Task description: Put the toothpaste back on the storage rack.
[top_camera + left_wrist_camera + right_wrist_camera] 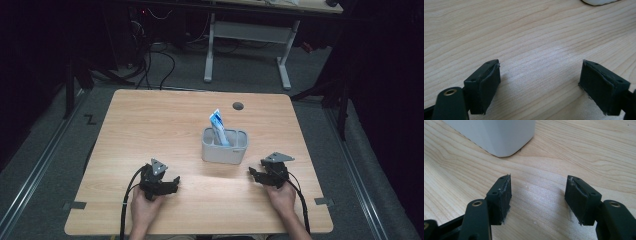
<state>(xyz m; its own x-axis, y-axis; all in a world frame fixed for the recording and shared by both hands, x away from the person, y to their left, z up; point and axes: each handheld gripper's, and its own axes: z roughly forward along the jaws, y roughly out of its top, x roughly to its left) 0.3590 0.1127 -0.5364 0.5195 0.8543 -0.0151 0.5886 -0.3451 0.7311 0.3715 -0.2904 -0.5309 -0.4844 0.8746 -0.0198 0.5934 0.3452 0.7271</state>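
A grey two-compartment holder (224, 145) stands mid-table with a blue and white tube (218, 127) leaning upright in its left compartment. My left gripper (174, 183) rests low on the wood at the front left, open, with bare table between its jaws (540, 82). My right gripper (255, 173) sits at the front right, just right of the holder, also open and empty (538, 195). In the right gripper view the holder's pale corner (499, 135) rises close ahead of the jaws. A sliver of the holder's base (599, 2) shows at the top of the left gripper view.
The wooden table (165, 120) has a dark cable hole (238, 106) near its far edge. Cables trail from both grippers toward the front edge. Beyond the table stands a white desk frame (247, 35) on grey floor.
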